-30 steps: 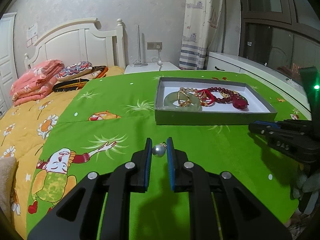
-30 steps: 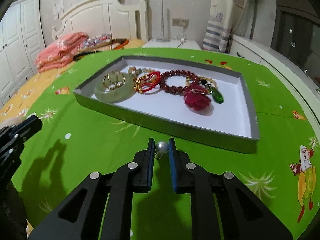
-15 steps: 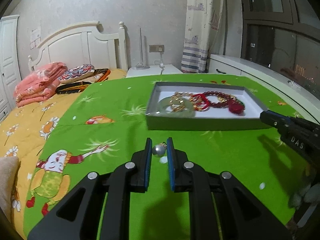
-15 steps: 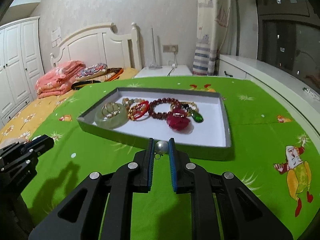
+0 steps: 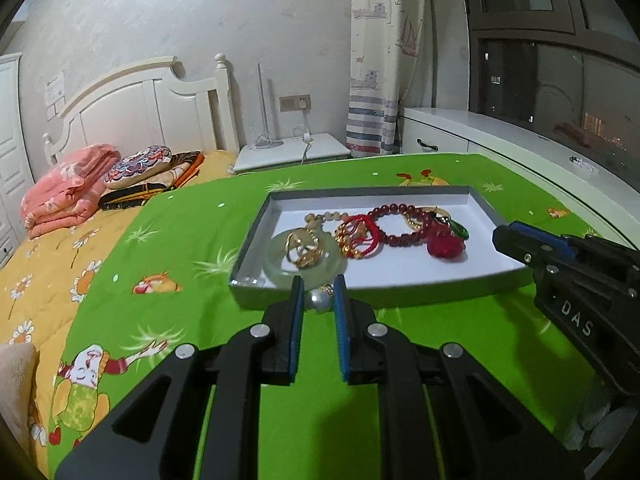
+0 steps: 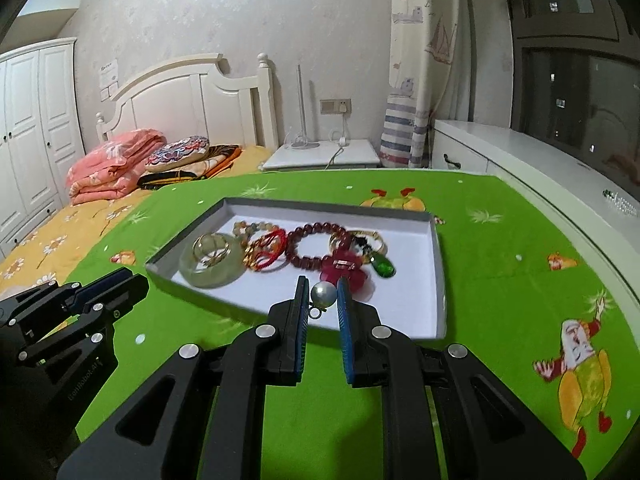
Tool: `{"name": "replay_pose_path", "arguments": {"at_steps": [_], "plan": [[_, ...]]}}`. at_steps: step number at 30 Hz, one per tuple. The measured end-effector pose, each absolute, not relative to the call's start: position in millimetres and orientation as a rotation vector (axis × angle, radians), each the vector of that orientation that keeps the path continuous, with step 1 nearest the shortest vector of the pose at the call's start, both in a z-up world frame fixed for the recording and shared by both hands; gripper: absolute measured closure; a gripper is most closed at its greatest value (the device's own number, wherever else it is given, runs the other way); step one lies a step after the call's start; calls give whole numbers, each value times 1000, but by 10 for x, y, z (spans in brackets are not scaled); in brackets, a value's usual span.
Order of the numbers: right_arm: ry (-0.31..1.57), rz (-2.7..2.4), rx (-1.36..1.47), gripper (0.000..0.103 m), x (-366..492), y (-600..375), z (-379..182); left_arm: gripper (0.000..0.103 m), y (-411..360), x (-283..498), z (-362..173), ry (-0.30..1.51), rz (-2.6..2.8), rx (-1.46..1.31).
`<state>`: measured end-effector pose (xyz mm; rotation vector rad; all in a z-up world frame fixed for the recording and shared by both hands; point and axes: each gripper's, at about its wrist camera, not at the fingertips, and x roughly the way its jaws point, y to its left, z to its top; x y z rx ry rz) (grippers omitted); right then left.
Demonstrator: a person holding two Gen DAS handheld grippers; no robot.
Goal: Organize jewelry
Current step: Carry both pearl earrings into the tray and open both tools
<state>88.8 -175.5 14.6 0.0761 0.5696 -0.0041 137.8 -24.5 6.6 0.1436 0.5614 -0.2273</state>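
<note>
A shallow grey box (image 5: pixel 416 294) (image 6: pixel 439 280) with a white floor lies on the green cloth. Inside it are a pale jade bangle (image 5: pixel 280 264) (image 6: pixel 210 266), gold rings, a red cord bracelet (image 5: pixel 360 232), a dark red bead bracelet (image 6: pixel 316 246), a crimson flower piece (image 5: pixel 444 246) (image 6: pixel 346 268) and a green pendant (image 6: pixel 383 267). My left gripper (image 5: pixel 317 300) is shut on a pearl earring (image 5: pixel 319 301) at the box's near edge. My right gripper (image 6: pixel 323 295) is shut on a second pearl earring (image 6: pixel 324 294), over the box's near part.
The green cartoon cloth (image 5: pixel 180 240) covers a bed with a yellow quilt (image 5: pixel 44 256), folded pink bedding (image 5: pixel 68 192) and a white headboard (image 6: pixel 192 96). A white nightstand (image 6: pixel 324 156) and a white windowside counter (image 6: pixel 540 168) stand behind and to the right.
Both grippers have lifted and moved in toward the box, each still gripping its pearl earring. The right one has come over the box's near edge.
</note>
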Motion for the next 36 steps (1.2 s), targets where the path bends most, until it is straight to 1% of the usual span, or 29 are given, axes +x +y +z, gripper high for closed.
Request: {"name": "replay_pose_path", "arguments": {"at_steps": [21,36], "plan": [[629,-40,36,88,1481,-1903,152,88,-581,2175,94,623,-201,203],[662,-33,-10,88,1915,-1788,248,88,-657,2708,47,682,-143,177]]}}
